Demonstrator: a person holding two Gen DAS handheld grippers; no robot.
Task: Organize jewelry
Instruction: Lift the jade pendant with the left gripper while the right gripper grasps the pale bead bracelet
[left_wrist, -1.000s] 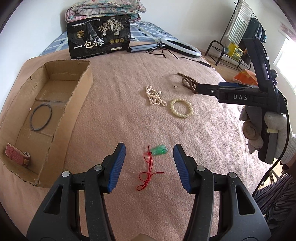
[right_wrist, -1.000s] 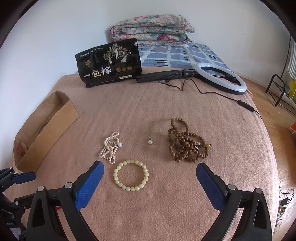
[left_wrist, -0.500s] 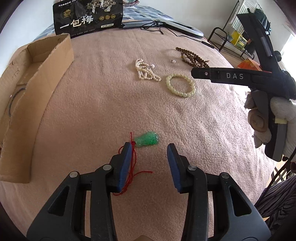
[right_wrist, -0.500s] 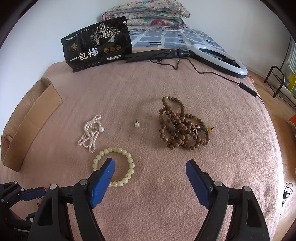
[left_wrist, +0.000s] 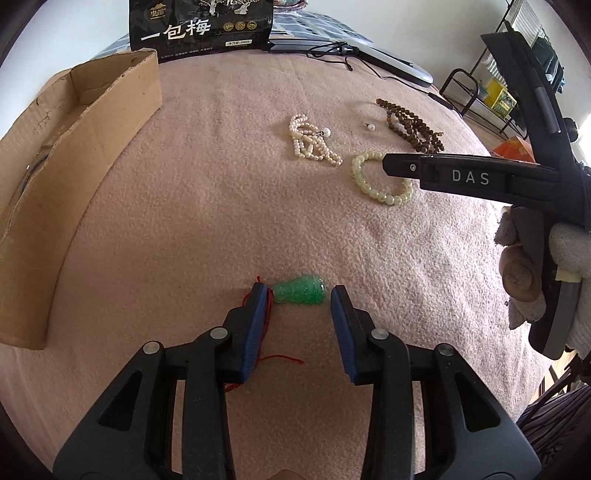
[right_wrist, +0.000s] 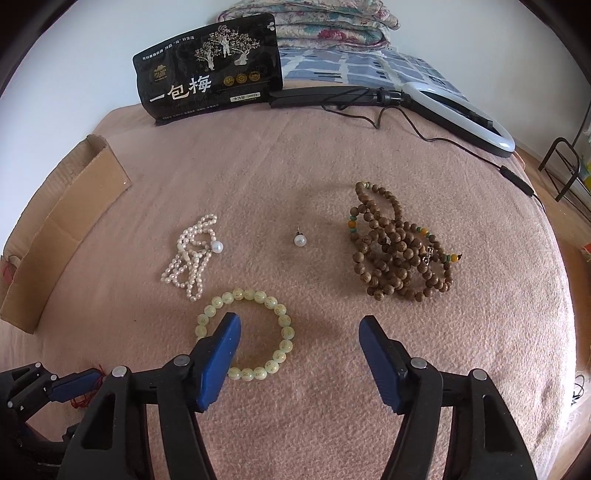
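the green pendant (left_wrist: 299, 292) lies on the pink blanket (left_wrist: 221, 184), its red cord (left_wrist: 280, 357) trailing back under the left claw (left_wrist: 298, 299). the left claw is spread, one blue pad on each side of the pendant; the near pad sits over the cord end and the far pad is just beside the pendant's base, neither pinching it yet. it looks set for a grasp across the pendant's length.

further out, the pale bead bracelet (right_wrist: 246, 334) lies flat, with the right claw (right_wrist: 299, 332) spread above it, its left pad over the ring's near-left arc and the other pad off to the right of the ring. beyond are the pearl strand (right_wrist: 190, 254), a single pearl earring (right_wrist: 300, 240) and the heap of wooden beads (right_wrist: 400, 251). the cardboard box (left_wrist: 74, 155), the likely destination, stands well apart on the left.

risks, as i judge them: the pendant is smooth and rounded, so pads closing on its ends could squirt it out sideways. the cord may snag in the blanket pile or under the pad and drag. the right claw straddles only one side of the bracelet; closing there could pinch blanket, or the beads could roll away.
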